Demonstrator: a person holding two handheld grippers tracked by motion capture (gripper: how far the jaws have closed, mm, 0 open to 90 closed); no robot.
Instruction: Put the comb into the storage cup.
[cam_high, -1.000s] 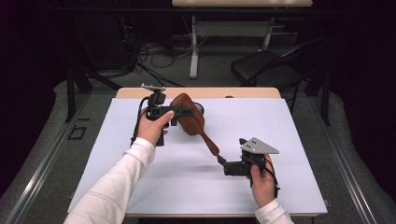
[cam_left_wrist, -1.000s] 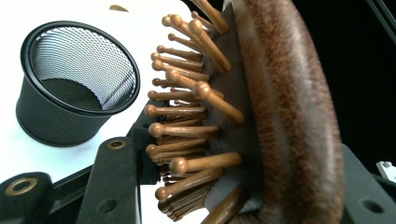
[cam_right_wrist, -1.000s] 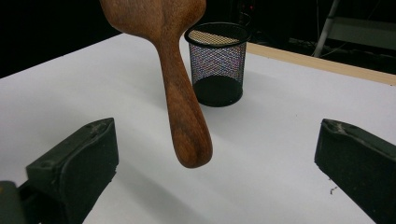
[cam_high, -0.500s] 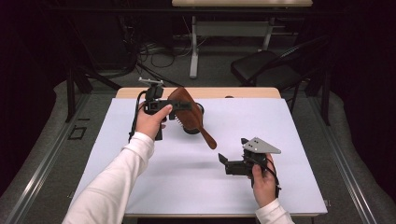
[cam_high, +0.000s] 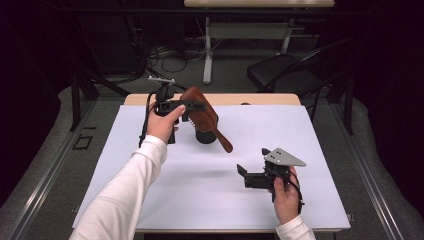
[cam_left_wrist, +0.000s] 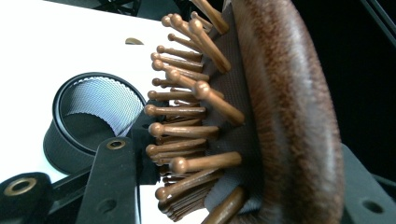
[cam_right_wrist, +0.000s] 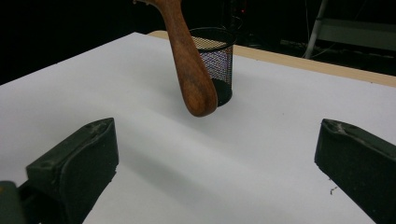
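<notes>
My left gripper is shut on the head of a brown wooden hairbrush, held in the air above a black mesh cup. In the left gripper view the brush's head and its wooden pins sit between the jaws, with the mesh cup below and to the left. The brush handle slants down toward my right gripper, in front of the mesh cup. My right gripper is open, low over the table's front right, holding nothing.
A white sheet covers the table, with a wooden edge along the far side. A black chair and a table frame stand on the floor beyond.
The right gripper has let go of the brush handle and drawn back. The left gripper has lifted the brush up and away, so the handle now hangs free.
</notes>
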